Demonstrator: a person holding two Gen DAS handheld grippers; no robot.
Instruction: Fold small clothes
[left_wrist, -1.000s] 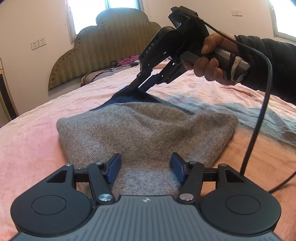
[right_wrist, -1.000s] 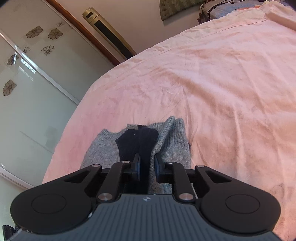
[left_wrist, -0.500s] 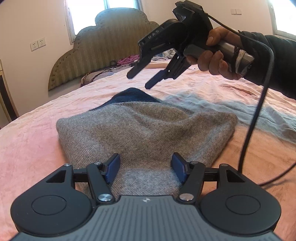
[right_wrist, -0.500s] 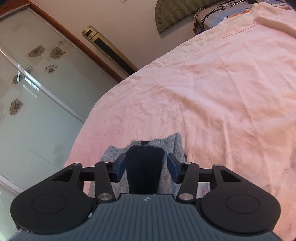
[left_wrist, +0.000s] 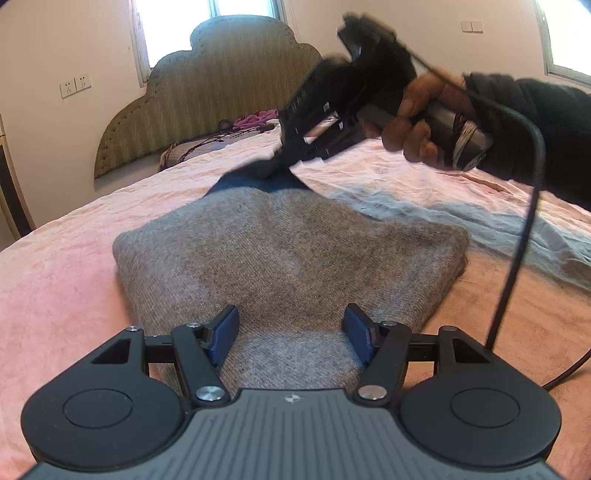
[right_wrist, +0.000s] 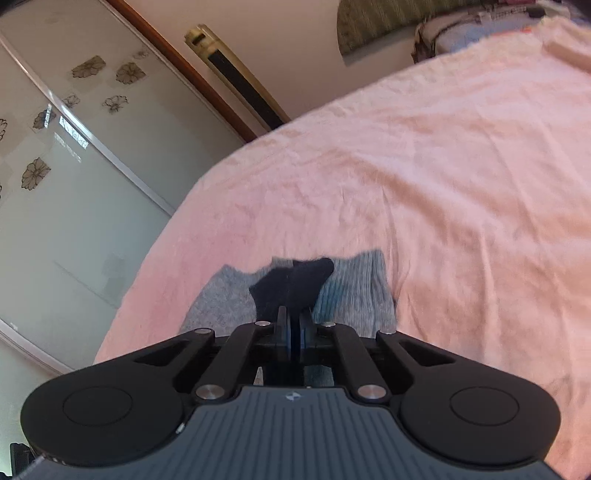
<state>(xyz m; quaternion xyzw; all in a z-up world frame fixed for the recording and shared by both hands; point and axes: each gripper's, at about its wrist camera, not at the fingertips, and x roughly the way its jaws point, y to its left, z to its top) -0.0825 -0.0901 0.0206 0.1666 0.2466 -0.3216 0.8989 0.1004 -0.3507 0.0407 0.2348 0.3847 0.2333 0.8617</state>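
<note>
On the far left of the left wrist view two wall sockets (left_wrist: 75, 85) sit on the cream wall, and just right of them rises a scalloped, olive-striped headboard (left_wrist: 207, 88) with a purple cloth (left_wrist: 255, 119) lying at its foot. A pink bedspread (left_wrist: 55, 280) covers the bed from there to the near edge. In the middle of it lies the grey knitted garment (left_wrist: 288, 258), folded flat, with a dark navy part (left_wrist: 236, 182) showing at its far end. The left gripper (left_wrist: 291, 338) hovers over the garment's near edge, its blue pads (left_wrist: 223, 334) standing well apart with only grey knit below them and nothing pinched. Further right and far, the right gripper (left_wrist: 275, 164), blurred, comes down at a slant onto the navy part; a hand (left_wrist: 417, 125) in a dark sleeve (left_wrist: 546, 129) holds its handle, and a black cable (left_wrist: 517, 258) trails down to the bedspread at the right. From the right wrist view, that gripper's jaws have just been closing and now stand pressed together, with the navy fabric (right_wrist: 291, 284) running into the narrow slit between them, grey knit (right_wrist: 354, 291) to either side, and a frosted flower-patterned sliding door (right_wrist: 74, 166) at the left
</note>
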